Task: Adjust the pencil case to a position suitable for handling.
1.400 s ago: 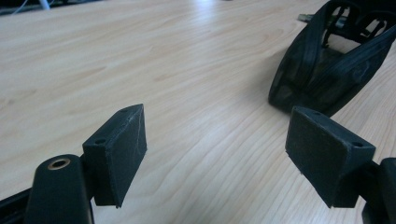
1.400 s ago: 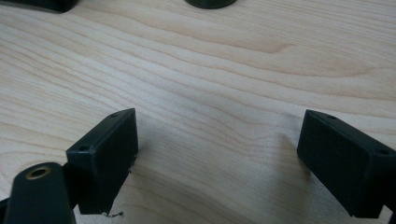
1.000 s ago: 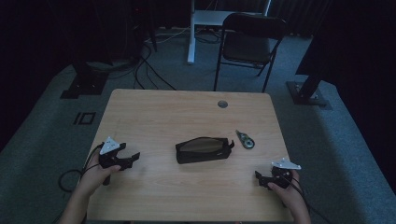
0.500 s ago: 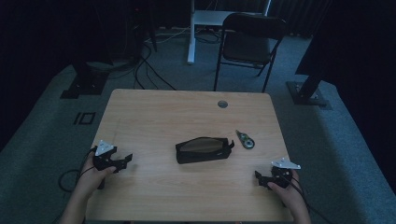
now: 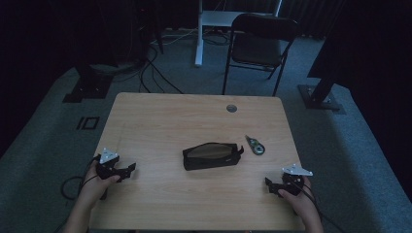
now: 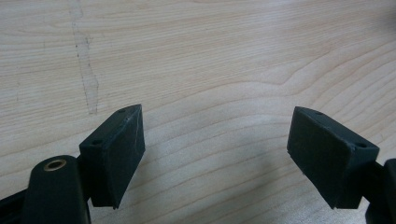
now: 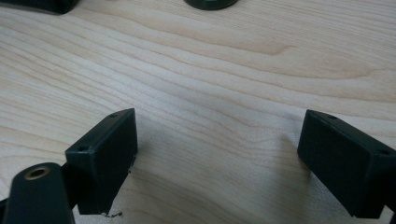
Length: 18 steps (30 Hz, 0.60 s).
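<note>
Grippers parked either side of the black zip pouch (image 5: 212, 156), jaws spread, empty.
My left gripper (image 5: 127, 169) has drifted outward from the pouch; right gripper (image 5: 270, 183) unchanged. Nothing started yet.

A black zippered pouch (image 5: 212, 156) lies flat and closed at the wooden table's (image 5: 160, 119) centre, a small metallic tool (image 5: 255, 145) just right of it.
</note>
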Each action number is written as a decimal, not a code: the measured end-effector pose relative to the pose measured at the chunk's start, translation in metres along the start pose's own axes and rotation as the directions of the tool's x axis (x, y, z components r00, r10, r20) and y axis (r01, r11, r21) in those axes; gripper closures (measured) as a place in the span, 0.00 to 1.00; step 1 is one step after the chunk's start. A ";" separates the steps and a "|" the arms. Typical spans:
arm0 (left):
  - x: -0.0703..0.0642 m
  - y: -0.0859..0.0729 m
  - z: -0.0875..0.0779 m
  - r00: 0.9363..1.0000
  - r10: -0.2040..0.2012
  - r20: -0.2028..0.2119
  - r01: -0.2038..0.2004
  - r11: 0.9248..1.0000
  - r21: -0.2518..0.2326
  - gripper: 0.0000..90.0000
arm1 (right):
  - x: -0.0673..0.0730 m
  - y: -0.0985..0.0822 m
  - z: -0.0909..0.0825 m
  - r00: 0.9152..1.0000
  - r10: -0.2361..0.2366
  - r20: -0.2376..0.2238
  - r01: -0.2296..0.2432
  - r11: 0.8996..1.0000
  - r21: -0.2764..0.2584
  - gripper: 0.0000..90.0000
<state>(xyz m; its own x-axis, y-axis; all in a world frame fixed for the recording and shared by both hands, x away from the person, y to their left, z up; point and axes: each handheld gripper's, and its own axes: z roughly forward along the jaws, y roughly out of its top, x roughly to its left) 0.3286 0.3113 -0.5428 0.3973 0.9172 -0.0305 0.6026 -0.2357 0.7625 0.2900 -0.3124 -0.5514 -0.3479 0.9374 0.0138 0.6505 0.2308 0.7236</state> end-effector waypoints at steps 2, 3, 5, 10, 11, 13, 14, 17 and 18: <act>-0.001 0.000 0.002 1.000 0.012 -0.024 -0.012 1.000 0.027 0.22 | 0.000 0.000 0.000 1.000 0.000 0.000 0.000 1.000 0.000 0.13; -0.002 0.001 0.003 0.999 0.024 -0.031 -0.023 0.999 0.045 0.22 | 0.000 0.000 0.000 1.000 0.000 0.000 0.000 1.000 0.000 0.13; -0.003 0.001 0.005 0.999 0.034 -0.036 -0.032 0.997 0.070 0.20 | 0.000 0.000 0.000 1.000 0.000 0.000 0.000 1.000 0.001 0.13; -0.003 0.002 0.006 0.999 0.030 -0.031 -0.028 0.997 0.076 0.17 | 0.000 0.000 0.000 1.000 0.000 0.000 0.000 1.000 0.001 0.13; -0.003 0.002 0.007 0.999 0.028 -0.032 -0.026 0.997 0.076 0.17 | 0.000 0.000 0.000 1.000 0.000 0.000 0.000 1.000 0.001 0.13; -0.003 0.002 0.007 0.999 0.027 -0.034 -0.024 0.997 0.075 0.17 | 0.000 0.000 0.000 1.000 -0.003 -0.002 0.003 1.000 0.000 0.13; -0.004 0.003 0.007 0.999 0.023 -0.039 -0.020 0.997 0.075 0.17 | 0.000 0.000 0.000 1.000 -0.003 -0.002 0.003 1.000 0.000 0.13; -0.005 0.003 0.007 0.999 0.020 -0.043 -0.017 0.997 0.076 0.17 | 0.000 0.000 0.000 1.000 -0.003 -0.002 0.003 1.000 0.000 0.13; -0.005 0.003 0.007 0.999 0.020 -0.043 -0.017 0.997 0.076 0.17 | -0.001 0.000 0.000 1.000 -0.003 -0.002 0.003 1.000 -0.001 0.13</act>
<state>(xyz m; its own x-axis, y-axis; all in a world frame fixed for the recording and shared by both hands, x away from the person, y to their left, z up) 0.3334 0.3040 -0.5453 0.3794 0.9251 0.0127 0.6464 -0.2749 0.7117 0.2907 -0.3127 -0.5514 -0.3518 0.9360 0.0129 0.6490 0.2339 0.7240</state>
